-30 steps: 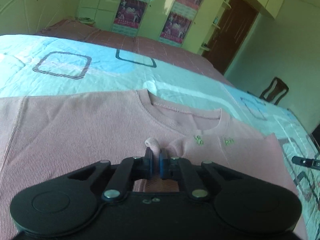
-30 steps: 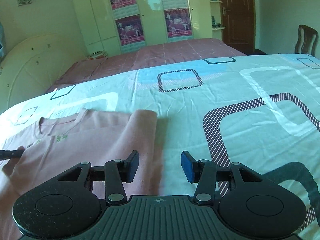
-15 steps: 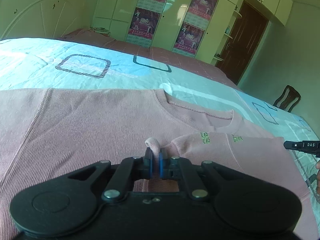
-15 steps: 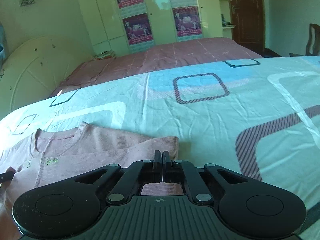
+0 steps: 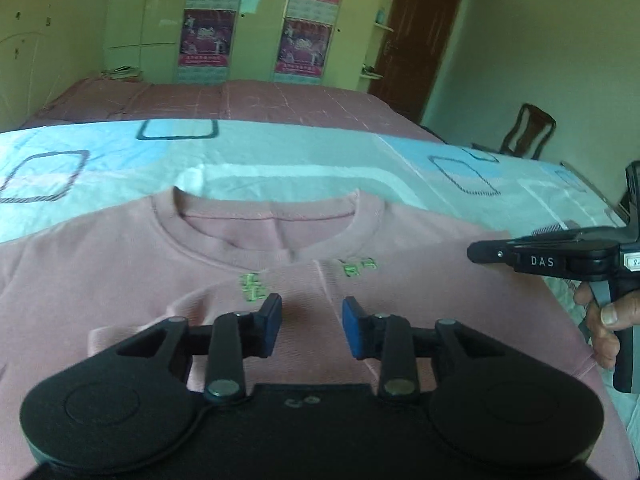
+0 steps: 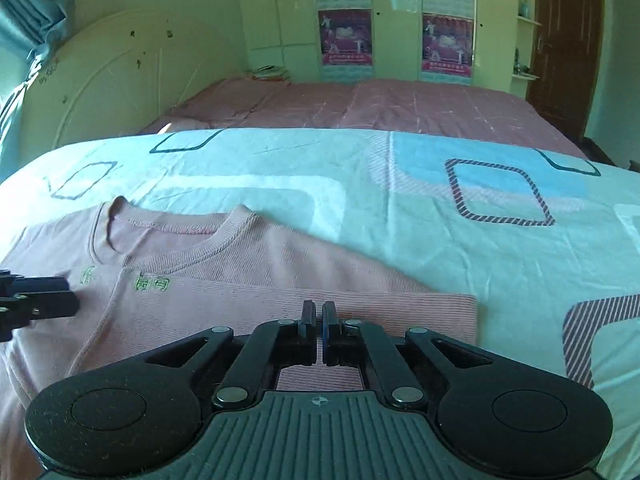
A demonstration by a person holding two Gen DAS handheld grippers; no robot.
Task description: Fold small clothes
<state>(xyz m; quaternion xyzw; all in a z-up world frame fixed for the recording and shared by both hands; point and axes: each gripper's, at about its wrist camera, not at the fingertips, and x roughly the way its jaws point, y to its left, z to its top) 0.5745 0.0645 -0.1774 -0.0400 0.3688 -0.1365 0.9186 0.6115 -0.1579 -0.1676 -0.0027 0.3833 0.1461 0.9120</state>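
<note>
A pink ribbed shirt (image 5: 120, 280) lies flat on the patterned bedspread (image 5: 280, 168), collar away from me, with a sleeve folded across its chest under green embroidery. My left gripper (image 5: 312, 316) hovers over that folded sleeve. Its jaws are opening, and nothing is pinched between the blue pads. In the right wrist view the shirt (image 6: 240, 272) fills the lower left. My right gripper (image 6: 319, 312) is shut above the folded part near its right edge, with no cloth visible between the pads. It also shows as the right gripper (image 5: 476, 251) held in a hand (image 5: 604, 320).
The light blue bedspread (image 6: 400, 220) extends to the right of the shirt. Beyond it lies a bed with a pink cover (image 6: 360, 108). A wooden chair (image 5: 528, 132) and a brown door (image 5: 420, 40) stand at the far right.
My left gripper let go of the pinched sleeve fold and opened, and the sleeve now lies flat. My right gripper went from open to shut and moved left over the shirt.
</note>
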